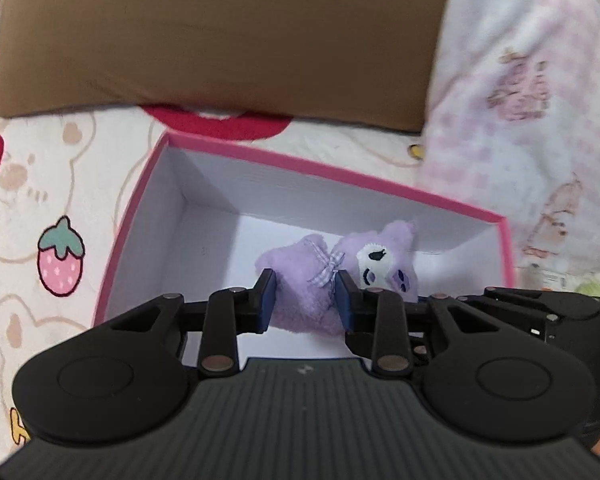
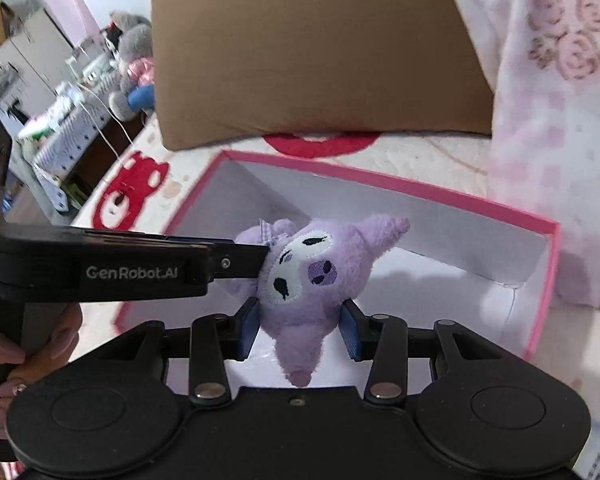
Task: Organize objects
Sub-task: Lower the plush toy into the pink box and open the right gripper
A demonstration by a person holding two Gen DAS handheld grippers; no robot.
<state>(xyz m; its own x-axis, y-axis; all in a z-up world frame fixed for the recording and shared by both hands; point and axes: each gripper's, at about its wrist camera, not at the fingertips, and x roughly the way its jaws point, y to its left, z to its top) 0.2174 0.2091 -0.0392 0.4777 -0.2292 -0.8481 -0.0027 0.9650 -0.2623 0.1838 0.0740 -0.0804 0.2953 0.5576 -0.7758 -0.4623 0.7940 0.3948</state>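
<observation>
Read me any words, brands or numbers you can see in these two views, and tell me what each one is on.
"GenRobot.AI": white lettering on the side of the left gripper, seen in the right wrist view.
Cream stitching on the brown cushion: cut off by the frame, unreadable.
Small label by the pink box, right edge of the left wrist view: too blurred.

**Colours and Patterns**

The plush toy (image 2: 312, 280) was lilac with a white face and gingham bow. The box (image 1: 139, 216) was pink outside, white within. The bedspread (image 1: 39, 184) was cream with strawberries; the pillow (image 1: 219, 40) was brown.
</observation>
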